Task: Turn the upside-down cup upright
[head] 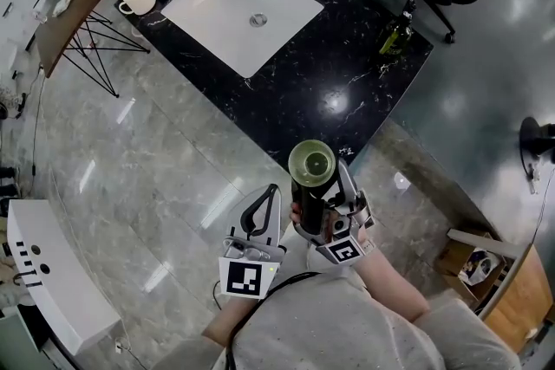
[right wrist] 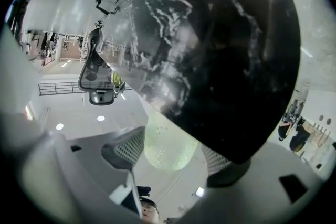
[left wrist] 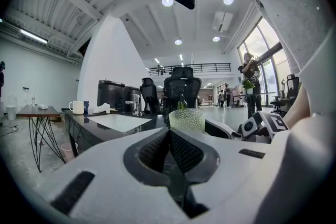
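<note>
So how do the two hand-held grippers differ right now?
The right hand-held gripper clamps a green cup; the left hand-held gripper holds nothing. The right one's jaws stand wide around the cup; the left one's are pressed together. Both are white.

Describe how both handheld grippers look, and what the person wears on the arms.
The left gripper and right gripper are white moulded shells with grid-textured pads, which look black on the left one. Each carries a white cube printed with black square markers. A thin black cable crosses the person's light grey top; the forearms are unsleeved.
</note>
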A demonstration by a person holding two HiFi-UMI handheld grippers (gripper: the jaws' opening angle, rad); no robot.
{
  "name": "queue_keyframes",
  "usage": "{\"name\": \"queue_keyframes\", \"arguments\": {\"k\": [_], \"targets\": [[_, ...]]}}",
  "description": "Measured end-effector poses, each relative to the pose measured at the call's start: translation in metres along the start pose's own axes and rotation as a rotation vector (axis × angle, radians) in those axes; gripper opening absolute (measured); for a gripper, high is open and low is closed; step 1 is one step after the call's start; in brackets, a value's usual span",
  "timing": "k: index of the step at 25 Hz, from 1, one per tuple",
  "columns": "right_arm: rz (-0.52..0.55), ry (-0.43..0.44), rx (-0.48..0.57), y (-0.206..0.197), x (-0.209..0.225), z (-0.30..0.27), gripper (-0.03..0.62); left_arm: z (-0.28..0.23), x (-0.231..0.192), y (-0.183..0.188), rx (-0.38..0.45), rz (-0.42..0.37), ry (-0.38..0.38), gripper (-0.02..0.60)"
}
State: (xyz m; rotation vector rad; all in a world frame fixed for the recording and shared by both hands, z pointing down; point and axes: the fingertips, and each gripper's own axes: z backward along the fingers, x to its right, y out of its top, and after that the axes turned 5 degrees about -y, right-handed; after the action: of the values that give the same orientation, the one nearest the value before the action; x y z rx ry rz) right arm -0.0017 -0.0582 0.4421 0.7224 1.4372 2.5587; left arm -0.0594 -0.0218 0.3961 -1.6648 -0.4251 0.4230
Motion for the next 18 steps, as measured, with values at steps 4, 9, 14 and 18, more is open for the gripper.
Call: {"name": "queue_keyframes", "arguments": {"k": [4, 9, 14, 18], "targets": [[0.010, 0.005, -0.001, 0.002, -0.003, 0.001, 0.329, -0.001, 0.000, -0.001, -0.006, 0.001, -0.001, 0.008], [0.022, 0.031, -0.044, -0.004, -0.008, 0.001, 0.352, -0.003, 0.001, -0.002, -0.009, 0.005, -0.007, 0.008], [0.033, 0.038, -0.066, -0.007, -0.010, 0.002, 0.360, -0.004, 0.002, -0.003, -0.011, 0.009, -0.010, 0.008], [0.095, 0.024, -0.154, -0.028, -0.015, 0.001, 0.360, -0.005, 0.003, -0.003, -0.012, 0.012, -0.010, 0.008]]}}
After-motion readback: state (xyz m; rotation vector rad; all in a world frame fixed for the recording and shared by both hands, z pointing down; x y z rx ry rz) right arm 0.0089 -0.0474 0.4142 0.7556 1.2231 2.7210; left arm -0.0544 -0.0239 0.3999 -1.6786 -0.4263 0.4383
